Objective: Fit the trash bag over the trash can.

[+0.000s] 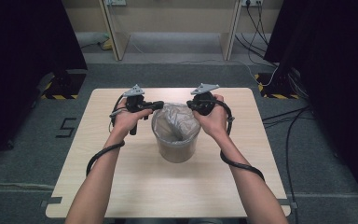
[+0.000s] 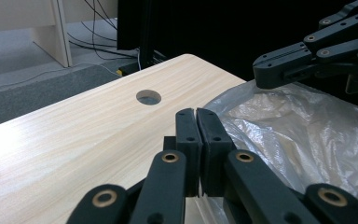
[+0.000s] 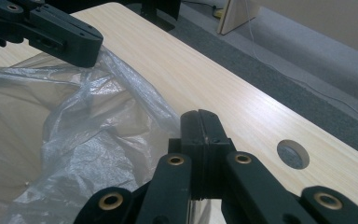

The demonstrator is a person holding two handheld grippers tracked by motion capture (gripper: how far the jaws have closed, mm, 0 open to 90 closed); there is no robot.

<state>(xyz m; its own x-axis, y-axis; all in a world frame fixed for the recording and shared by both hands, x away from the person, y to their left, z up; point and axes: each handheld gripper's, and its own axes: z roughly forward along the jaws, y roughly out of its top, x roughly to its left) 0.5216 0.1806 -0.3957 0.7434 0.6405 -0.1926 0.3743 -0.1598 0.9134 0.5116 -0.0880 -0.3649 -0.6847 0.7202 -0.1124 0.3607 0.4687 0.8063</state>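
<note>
- Two grippers work the clear bag liner (image 1: 175, 122) of the bin (image 1: 176, 147), which stands near the middle of the table (image 1: 135, 186), a little toward its far edge.
- Left gripper (image 1: 160, 104) is at the bin's left rim, jaws pressed together; whether film is pinched between them I cannot tell.
- Right gripper (image 1: 190, 107) is at the right rim, jaws likewise together beside the liner's edge; here too a pinch cannot be confirmed.
- Judged step: spreading the liner's mouth over the rim.
- To do it well, pull both sides outward evenly, then down over the rim, keeping the bin from tipping.
- Thin film tears easily, so go slowly.
</note>
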